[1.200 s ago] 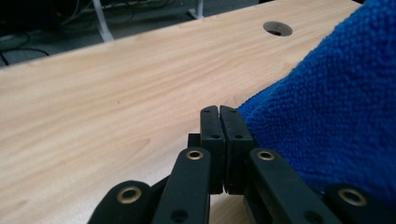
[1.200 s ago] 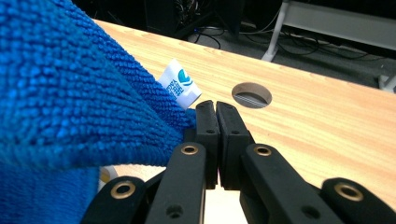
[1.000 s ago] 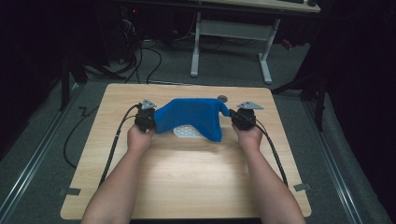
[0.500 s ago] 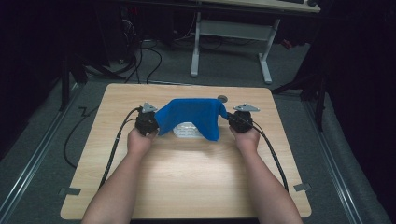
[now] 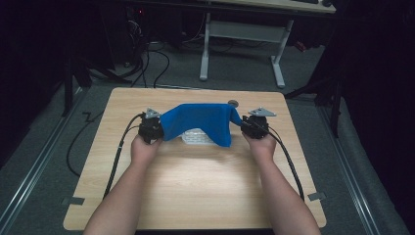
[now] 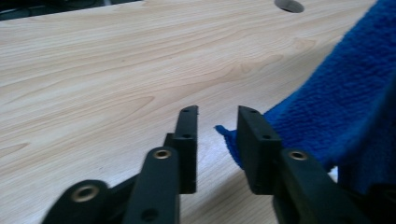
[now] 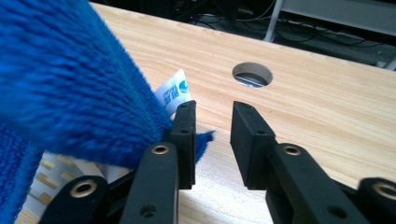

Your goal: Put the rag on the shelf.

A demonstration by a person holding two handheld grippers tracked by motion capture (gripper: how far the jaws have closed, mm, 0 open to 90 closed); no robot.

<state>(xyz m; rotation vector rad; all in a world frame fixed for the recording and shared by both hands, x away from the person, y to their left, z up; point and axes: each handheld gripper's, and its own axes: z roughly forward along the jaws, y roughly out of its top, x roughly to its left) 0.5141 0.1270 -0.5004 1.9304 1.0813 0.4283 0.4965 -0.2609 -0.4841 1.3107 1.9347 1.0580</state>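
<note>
A blue towel (image 5: pixel 199 121) hangs in a low arch across the wooden table (image 5: pixel 195 196), draped over a white packet (image 5: pixel 198 138). My left gripper (image 5: pixel 157 125) is at the towel's left end. In the left gripper view the gripper (image 6: pixel 217 116) is open, and a towel corner (image 6: pixel 224 133) pokes into the gap beside the right jaw. My right gripper (image 5: pixel 247 123) is at the towel's right end. There the gripper (image 7: pixel 212 109) is also open, and a towel tip (image 7: pixel 203 140) sticks out past the left jaw. A white printed label (image 7: pixel 173 93) peeks from under the cloth.
A round cable hole (image 5: pixel 233 103) lies in the table just behind the towel, close to the right gripper. Black cables trail from both grippers along the forearms. Beyond the far edge stand white desk legs (image 5: pixel 205 49) and floor cables.
The towel's raised right peak has dropped and its top edge is flatter. Both hands have barely moved.
</note>
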